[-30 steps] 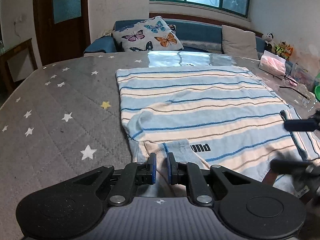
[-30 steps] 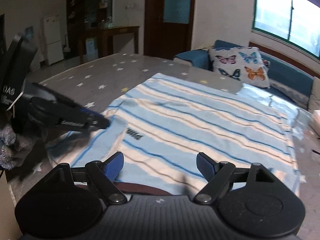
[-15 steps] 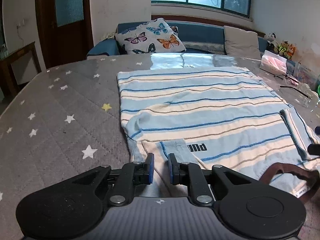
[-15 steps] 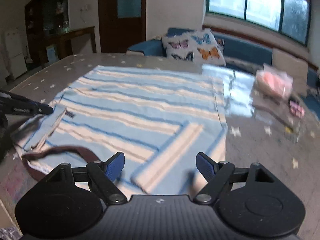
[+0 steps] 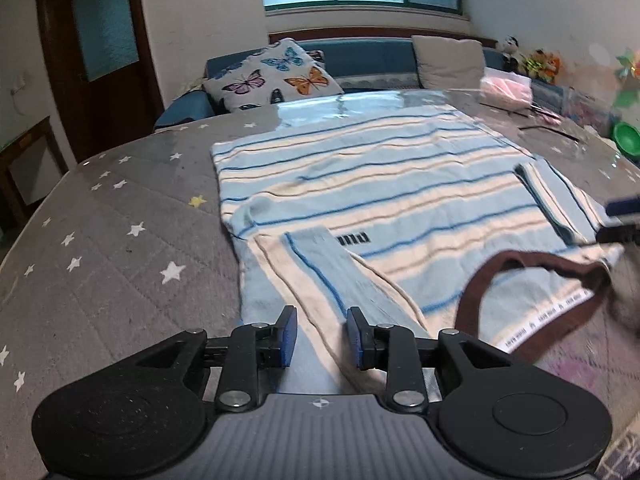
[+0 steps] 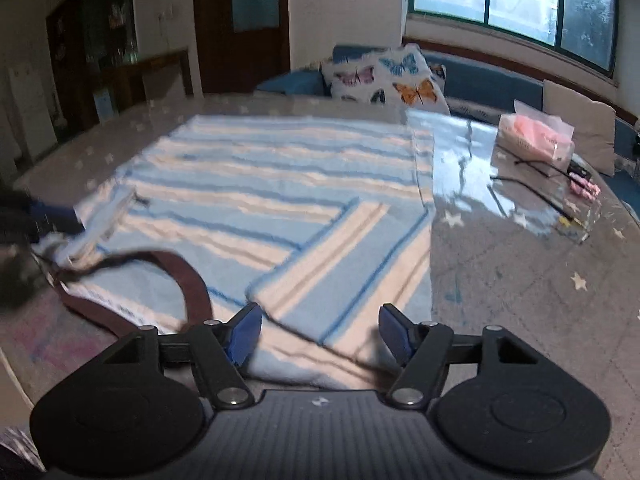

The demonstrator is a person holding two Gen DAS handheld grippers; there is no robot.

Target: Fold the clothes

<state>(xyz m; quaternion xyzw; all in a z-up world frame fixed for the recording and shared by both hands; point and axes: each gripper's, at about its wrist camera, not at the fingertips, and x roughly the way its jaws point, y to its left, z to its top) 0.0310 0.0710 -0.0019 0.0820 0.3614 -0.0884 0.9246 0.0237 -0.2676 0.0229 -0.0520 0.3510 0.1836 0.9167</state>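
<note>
A blue and cream striped shirt (image 5: pixel 392 184) lies flat on the grey star-patterned table (image 5: pixel 112 240), brown collar (image 5: pixel 536 264) toward me, both sleeves folded inward. My left gripper (image 5: pixel 320 332) is open, its jaws either side of the folded left sleeve (image 5: pixel 320 264) near the shoulder edge. My right gripper (image 6: pixel 318 332) is wide open over the folded right sleeve (image 6: pixel 340 256) of the shirt (image 6: pixel 256 176). The left gripper's tip shows blurred at the left edge of the right wrist view (image 6: pixel 52 216).
A clear plastic sheet (image 6: pixel 472 168) covers the table's far right, with a pink packet (image 6: pixel 536 136) and thin black sticks (image 6: pixel 532 196) on it. A green bowl (image 5: pixel 626 136) sits far right. A sofa with a butterfly pillow (image 5: pixel 276 76) stands behind the table.
My left gripper opened, letting go of the left sleeve, and drew back a little. My right gripper swung from the shirt's left side across to its right sleeve, staying open.
</note>
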